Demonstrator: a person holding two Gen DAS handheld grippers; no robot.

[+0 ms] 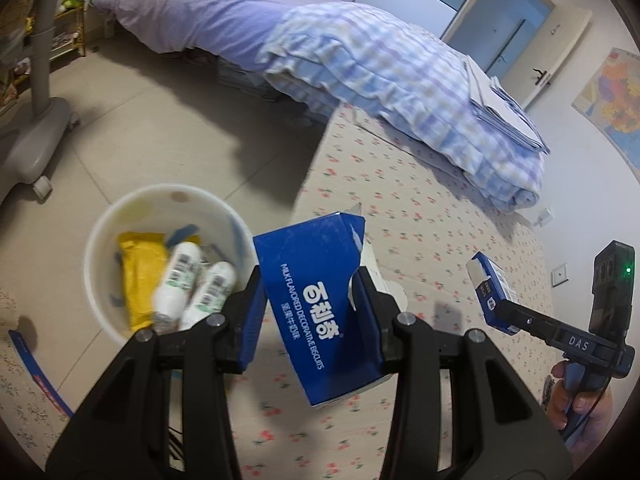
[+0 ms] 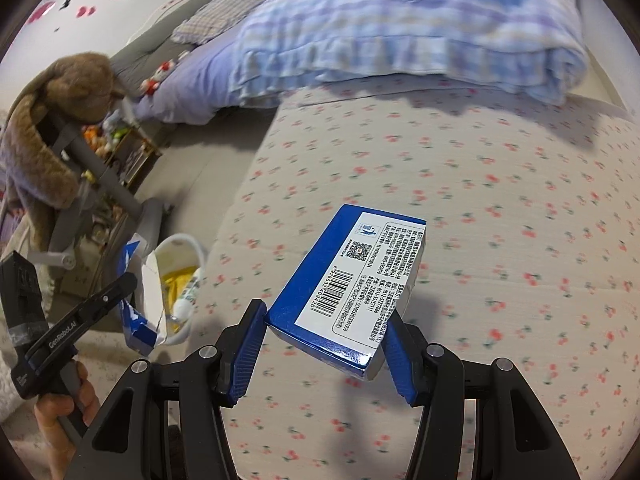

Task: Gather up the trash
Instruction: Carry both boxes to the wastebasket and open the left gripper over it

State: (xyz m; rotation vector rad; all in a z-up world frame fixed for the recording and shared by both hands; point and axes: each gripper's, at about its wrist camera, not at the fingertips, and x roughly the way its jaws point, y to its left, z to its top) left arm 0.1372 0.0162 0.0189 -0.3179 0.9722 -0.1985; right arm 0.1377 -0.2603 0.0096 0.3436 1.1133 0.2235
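Observation:
My left gripper (image 1: 312,300) is shut on a torn-open blue biscuit box (image 1: 316,256), held over the edge of the flowered bed sheet (image 1: 420,208). Just left of it on the floor stands a white bin (image 1: 104,220) holding a yellow packet (image 1: 140,268) and two white bottles (image 1: 180,276). My right gripper (image 2: 326,316) is shut on a second blue box (image 2: 360,256), barcode label up, above the sheet (image 2: 480,200). The right wrist view shows the left gripper (image 2: 124,284) with its torn box (image 2: 140,320) beside the bin (image 2: 198,246).
A folded checked quilt (image 1: 400,68) lies across the bed behind, with a folded stack (image 1: 504,108) on top. A grey wheeled stand base (image 1: 32,140) sits on the tiled floor at left. A blue strip (image 1: 36,376) lies on the floor. A brown plush bear (image 2: 48,120) hangs on the stand.

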